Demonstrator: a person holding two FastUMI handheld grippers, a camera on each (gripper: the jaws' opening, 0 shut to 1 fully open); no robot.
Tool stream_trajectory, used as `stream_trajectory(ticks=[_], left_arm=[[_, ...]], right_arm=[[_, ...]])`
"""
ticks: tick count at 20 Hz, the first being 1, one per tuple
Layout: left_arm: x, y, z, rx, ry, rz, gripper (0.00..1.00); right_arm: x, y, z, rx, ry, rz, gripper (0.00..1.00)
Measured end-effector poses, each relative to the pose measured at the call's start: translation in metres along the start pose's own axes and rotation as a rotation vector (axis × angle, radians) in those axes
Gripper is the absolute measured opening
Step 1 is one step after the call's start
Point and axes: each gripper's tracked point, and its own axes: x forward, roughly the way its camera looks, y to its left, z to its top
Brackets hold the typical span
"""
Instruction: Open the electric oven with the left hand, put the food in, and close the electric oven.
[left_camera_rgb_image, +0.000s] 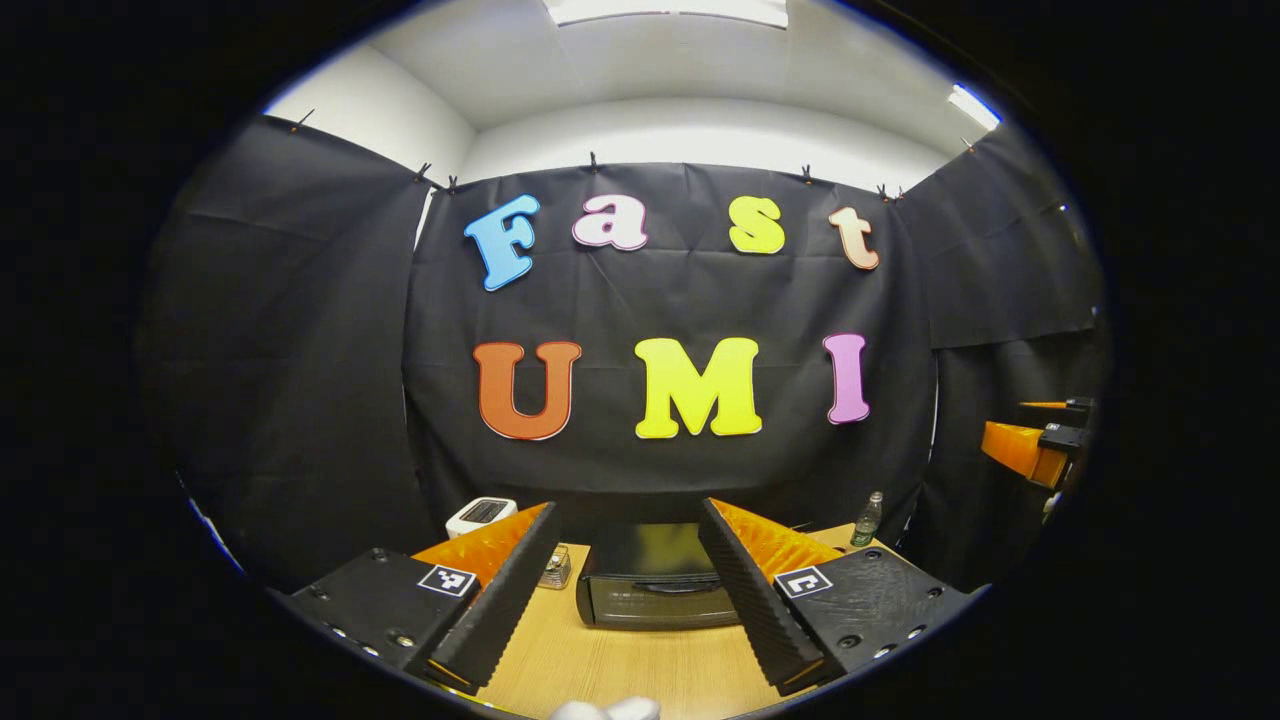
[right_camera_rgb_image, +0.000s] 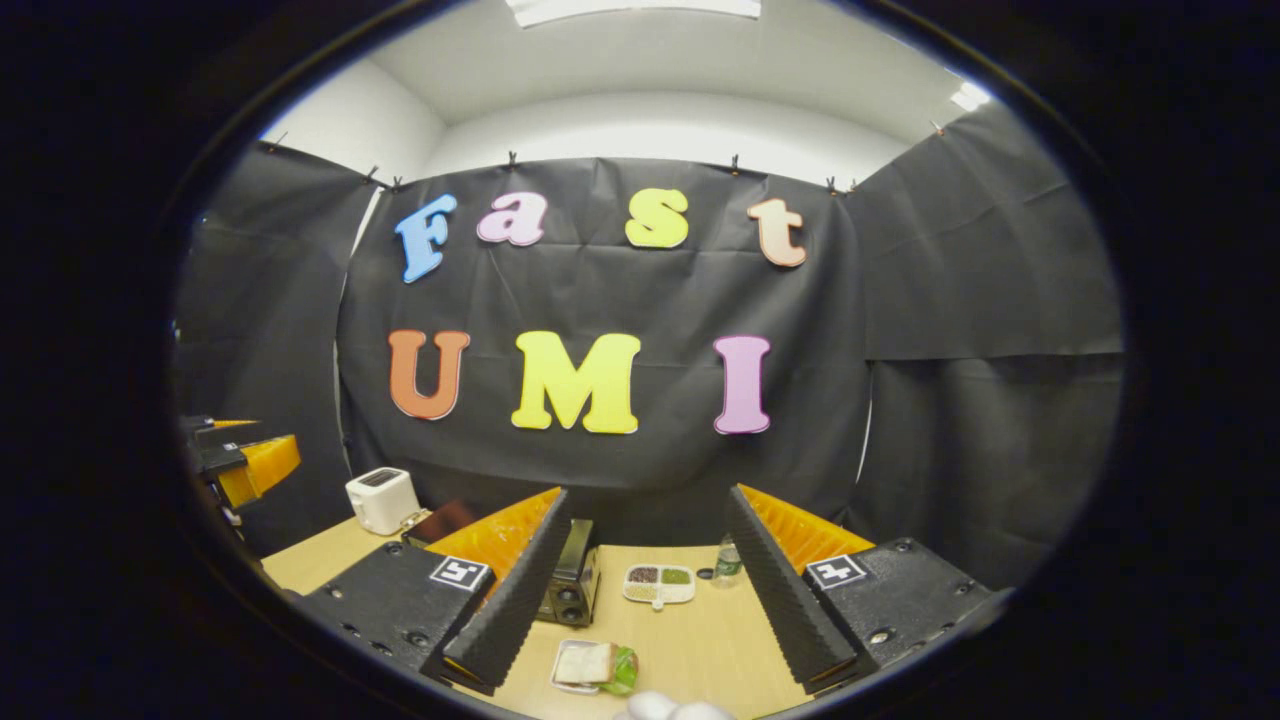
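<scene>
A black electric oven (left_camera_rgb_image: 655, 588) stands on the wooden table (left_camera_rgb_image: 640, 670) with its door shut, straight ahead between my left gripper's fingers. My left gripper (left_camera_rgb_image: 625, 560) is open and holds nothing, well above and short of the oven. In the right gripper view the oven's right side (right_camera_rgb_image: 572, 580) peeks out past the left finger. A sandwich on a small plate (right_camera_rgb_image: 592, 665) lies on the table in front. My right gripper (right_camera_rgb_image: 645, 560) is open and holds nothing, above the sandwich.
A white toaster (left_camera_rgb_image: 480, 515) (right_camera_rgb_image: 381, 499) stands at the table's back left. A divided white tray (right_camera_rgb_image: 659, 584) of small foods and a clear bottle (right_camera_rgb_image: 728, 560) (left_camera_rgb_image: 867, 518) sit right of the oven. The other gripper (left_camera_rgb_image: 1035, 445) (right_camera_rgb_image: 235, 455) shows at each view's edge.
</scene>
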Motion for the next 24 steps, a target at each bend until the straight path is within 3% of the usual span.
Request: stream_trajectory(ticks=[5,7,9,10,11,12,14,18,19,20,21,24], left_arm=[[0.021,-0.009,-0.029,-0.005,0.021,-0.01,0.93],[0.032,-0.017,-0.044,-0.019,0.033,-0.024,0.93],[0.049,-0.028,-0.066,-0.029,0.056,-0.042,0.93],[0.059,-0.033,-0.077,-0.028,0.067,-0.048,0.93],[0.068,-0.036,-0.087,-0.024,0.071,-0.052,0.93],[0.078,-0.041,-0.096,-0.018,0.082,-0.056,0.93],[0.099,-0.051,-0.115,-0.007,0.091,-0.068,0.93],[0.137,-0.065,-0.155,-0.015,0.15,-0.08,0.93],[0.146,-0.066,-0.166,-0.016,0.17,-0.076,0.93],[0.154,-0.068,-0.175,-0.017,0.184,-0.079,0.93],[0.163,-0.07,-0.183,-0.023,0.203,-0.083,0.93],[0.184,-0.076,-0.212,-0.012,0.265,-0.087,0.93]], right_arm=[[0.001,-0.006,-0.007,0.003,0.005,0.004,0.95],[0.002,-0.011,-0.009,0.002,0.004,0.005,1.0],[0.003,-0.019,-0.011,-0.006,0.004,-0.004,0.95],[0.004,-0.023,-0.011,-0.015,0.006,-0.006,1.0],[0.003,-0.028,-0.014,-0.024,0.013,-0.015,0.95],[0.003,-0.035,-0.016,-0.032,0.017,-0.023,1.0],[0.004,-0.046,-0.02,-0.036,0.034,-0.042,0.95],[0.014,-0.067,-0.035,-0.04,0.086,-0.088,0.95],[0.015,-0.073,-0.04,-0.038,0.099,-0.099,1.0],[0.017,-0.077,-0.043,-0.038,0.111,-0.109,0.96],[0.02,-0.08,-0.047,-0.036,0.121,-0.119,1.0],[0.027,-0.084,-0.054,-0.039,0.144,-0.136,0.96]])
